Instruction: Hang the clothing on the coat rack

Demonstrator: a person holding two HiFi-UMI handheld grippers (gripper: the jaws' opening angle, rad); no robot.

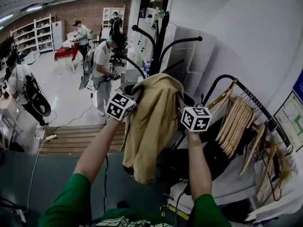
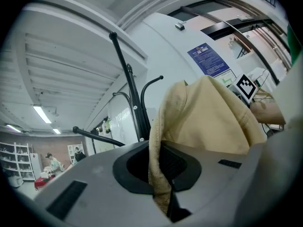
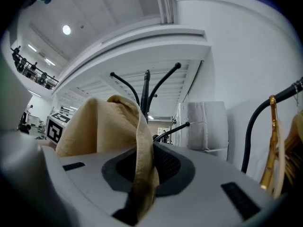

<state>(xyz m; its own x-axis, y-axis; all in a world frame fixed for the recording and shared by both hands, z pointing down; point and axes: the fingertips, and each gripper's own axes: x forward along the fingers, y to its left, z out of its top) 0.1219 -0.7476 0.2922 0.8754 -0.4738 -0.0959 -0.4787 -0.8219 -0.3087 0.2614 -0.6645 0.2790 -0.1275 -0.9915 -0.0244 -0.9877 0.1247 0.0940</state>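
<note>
Head view: both forearms were raised and stretched forward, with the left gripper (image 1: 129,98) and right gripper (image 1: 188,109) about level. The tan jacket (image 1: 152,122) hung between them, just in front of the black coat rack (image 1: 155,41). Left gripper view: jaws pinched on a fold of jacket edge. Right gripper view: same, jaws clamped on fabric. Wooden hangers (image 1: 234,122) hung on a rail at right.

Grey floor (image 1: 66,103) ahead of you, wooden pallet (image 1: 71,138) flat on it, white cable (image 1: 35,162) by its left end, black rail (image 1: 251,99) at your right carrying wooden hangers (image 1: 234,124)
</note>
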